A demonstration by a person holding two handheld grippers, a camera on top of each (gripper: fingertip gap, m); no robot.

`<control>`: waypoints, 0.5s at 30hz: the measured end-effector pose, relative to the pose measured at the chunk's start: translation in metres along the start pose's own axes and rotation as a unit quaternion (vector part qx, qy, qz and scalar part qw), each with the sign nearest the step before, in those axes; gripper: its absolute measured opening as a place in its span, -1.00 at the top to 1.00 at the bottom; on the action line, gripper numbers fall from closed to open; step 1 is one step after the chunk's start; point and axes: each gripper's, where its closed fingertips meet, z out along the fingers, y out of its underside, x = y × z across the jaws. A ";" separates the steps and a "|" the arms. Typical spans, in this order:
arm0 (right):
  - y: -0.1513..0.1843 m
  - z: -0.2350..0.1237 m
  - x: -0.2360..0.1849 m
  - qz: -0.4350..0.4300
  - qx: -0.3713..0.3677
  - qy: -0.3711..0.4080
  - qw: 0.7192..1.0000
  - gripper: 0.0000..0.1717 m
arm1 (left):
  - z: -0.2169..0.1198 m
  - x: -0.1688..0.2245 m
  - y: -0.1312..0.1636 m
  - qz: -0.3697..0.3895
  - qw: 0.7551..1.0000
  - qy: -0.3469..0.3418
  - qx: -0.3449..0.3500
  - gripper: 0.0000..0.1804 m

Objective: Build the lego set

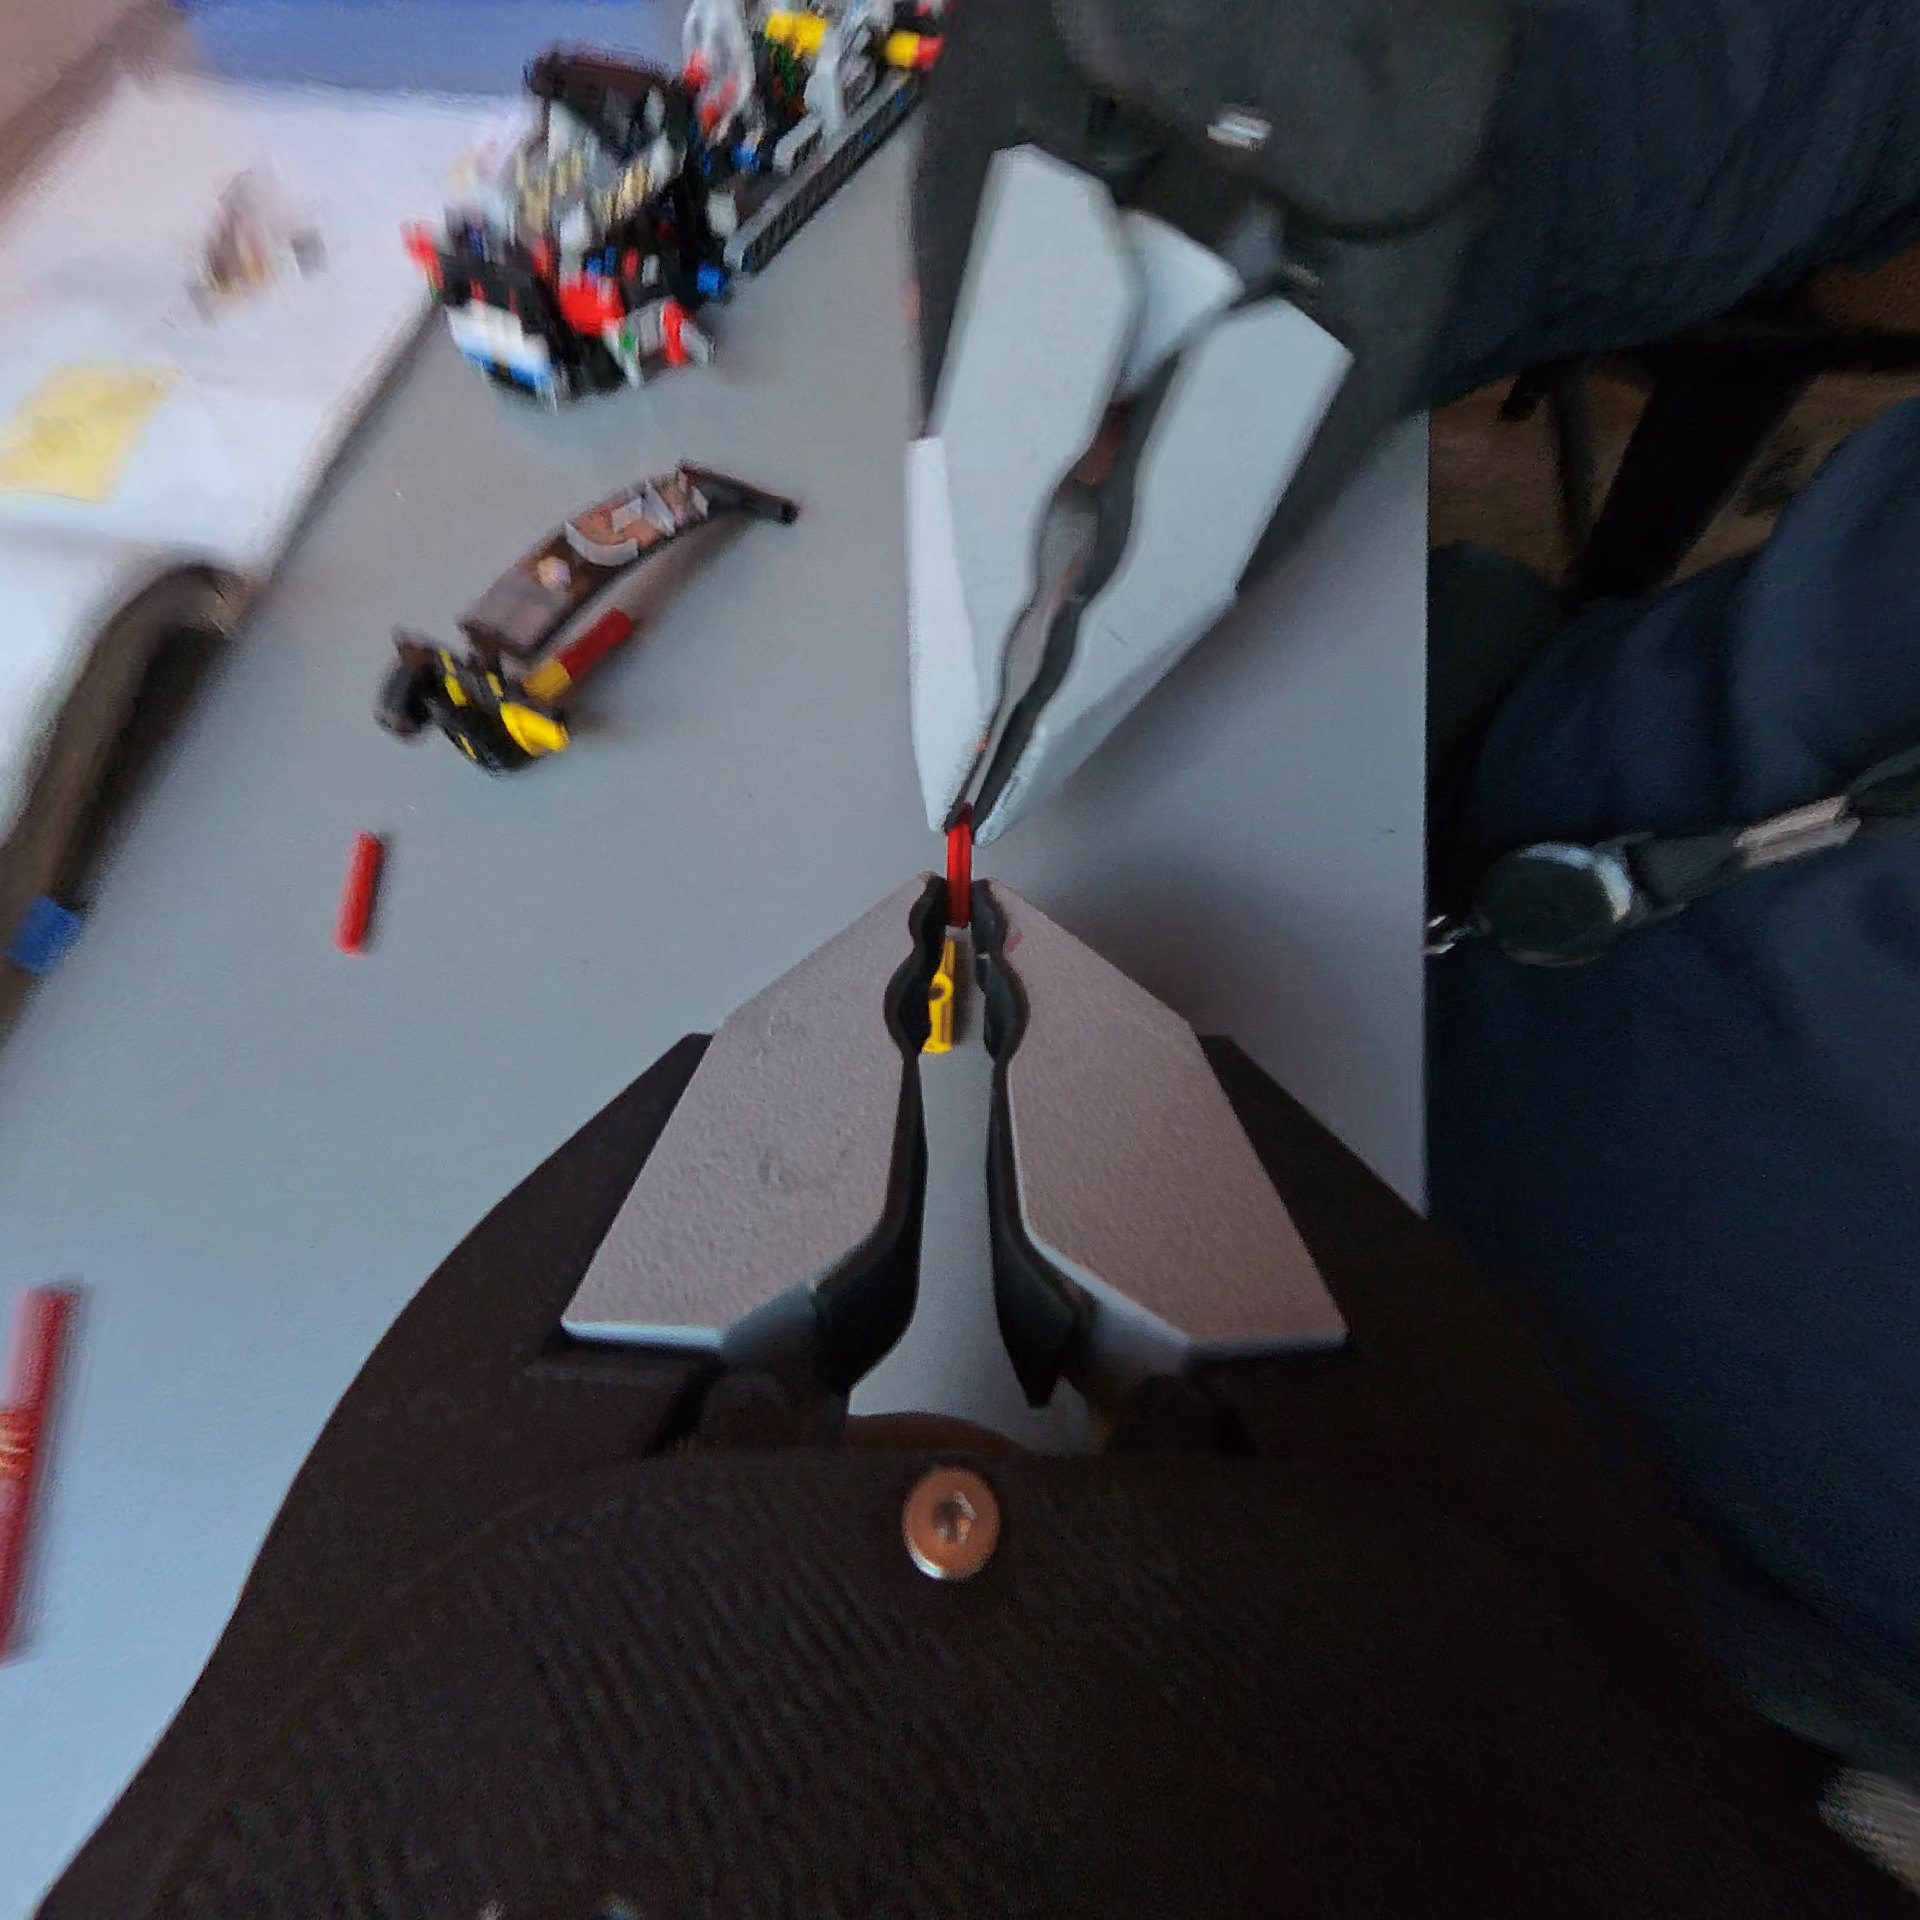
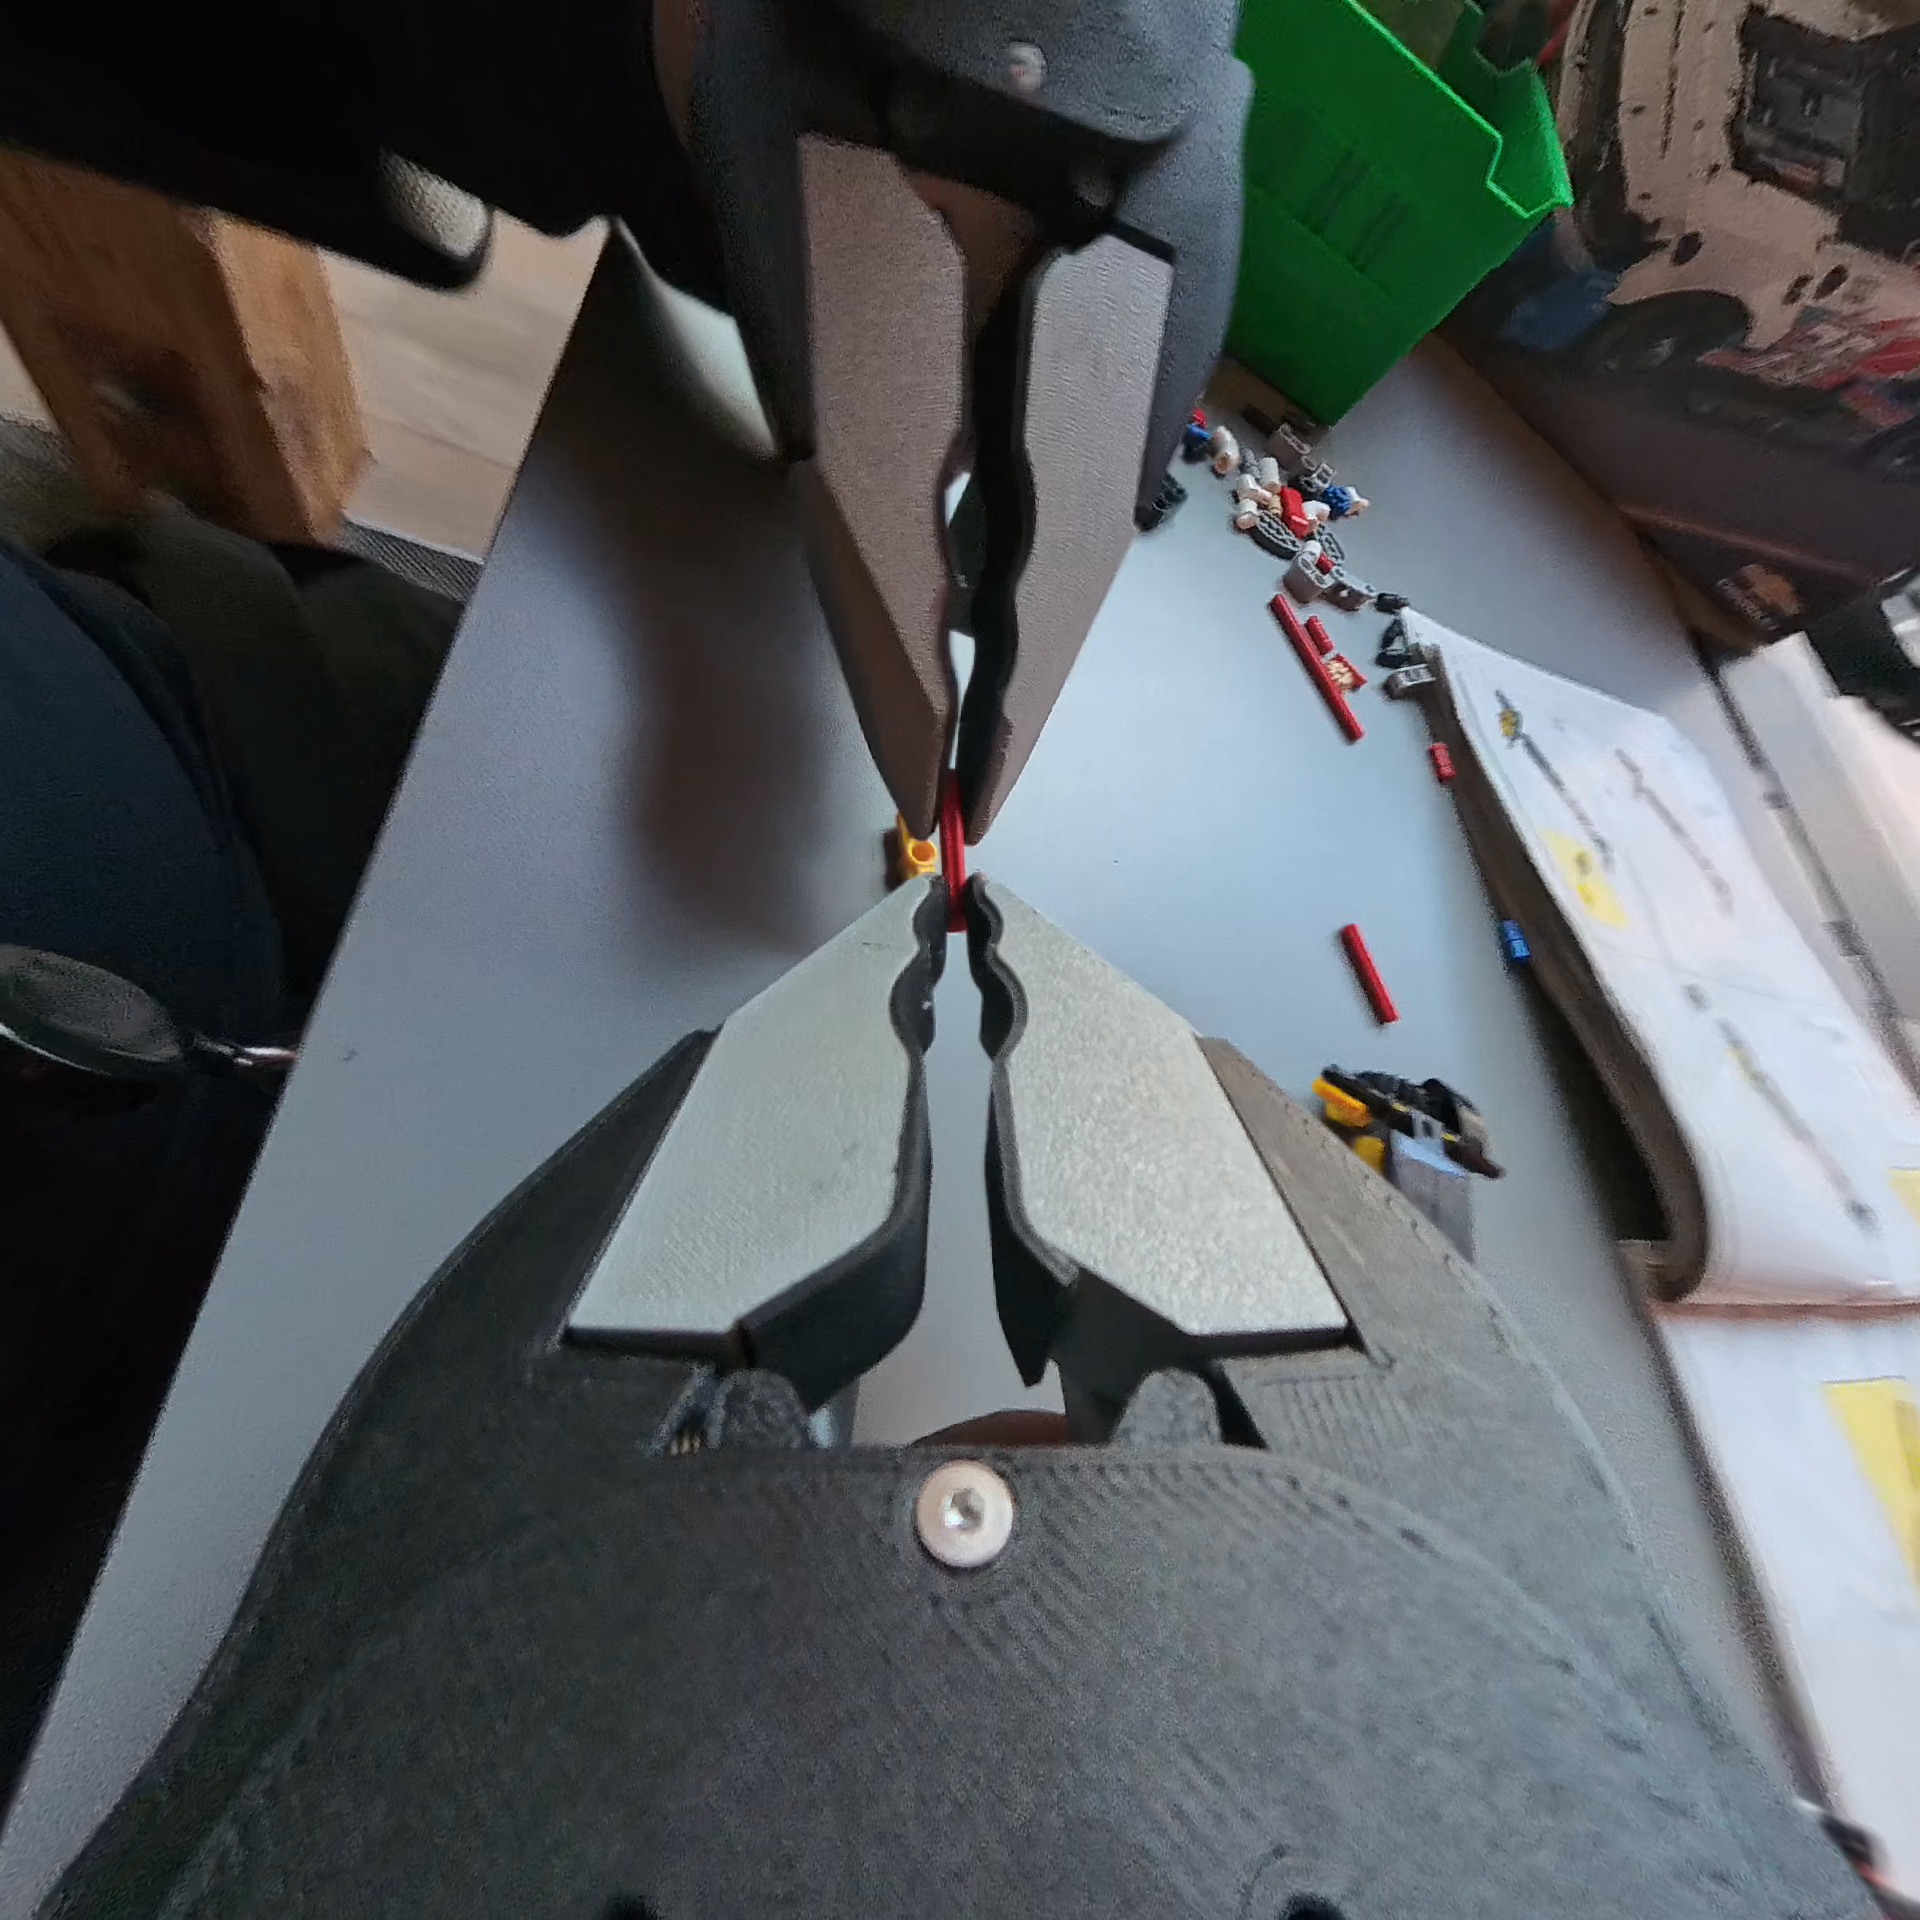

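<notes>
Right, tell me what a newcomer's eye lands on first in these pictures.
Two grey-fingered grippers meet tip to tip over the grey table, both clamped on one thin red plastic piece: the right gripper on its near end, the left gripper on the far end. A small yellow plastic connector sits by their tips. Farther off lies a loose red rod beside an open instruction booklet.

each claw has two pale grey, grainy wedge fingers edged with wavy black pads, set in a ribbed black printed body with one silver screw at 6 o'clock. the right claw looks the same. the person wears dark navy clothing.
</notes>
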 end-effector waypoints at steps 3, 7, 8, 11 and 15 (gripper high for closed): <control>-0.006 -0.006 0.001 0.065 0.033 -0.040 0.996 0.99 | -0.002 0.000 -0.006 0.107 0.993 -0.044 0.017 0.98; -0.011 -0.013 0.003 0.098 0.063 -0.063 0.991 0.99 | -0.004 0.001 -0.015 0.173 0.981 -0.075 0.048 0.98; -0.012 -0.013 0.002 0.101 0.066 -0.067 0.990 0.99 | -0.004 0.002 -0.015 0.188 0.978 -0.080 0.052 0.97; -0.013 -0.014 0.000 0.098 0.067 -0.072 0.990 0.97 | -0.005 0.004 -0.018 0.211 0.971 -0.089 0.062 0.97; -0.012 -0.012 -0.002 0.088 0.060 -0.072 0.992 0.98 | -0.007 0.006 -0.022 0.207 0.972 -0.080 0.078 0.97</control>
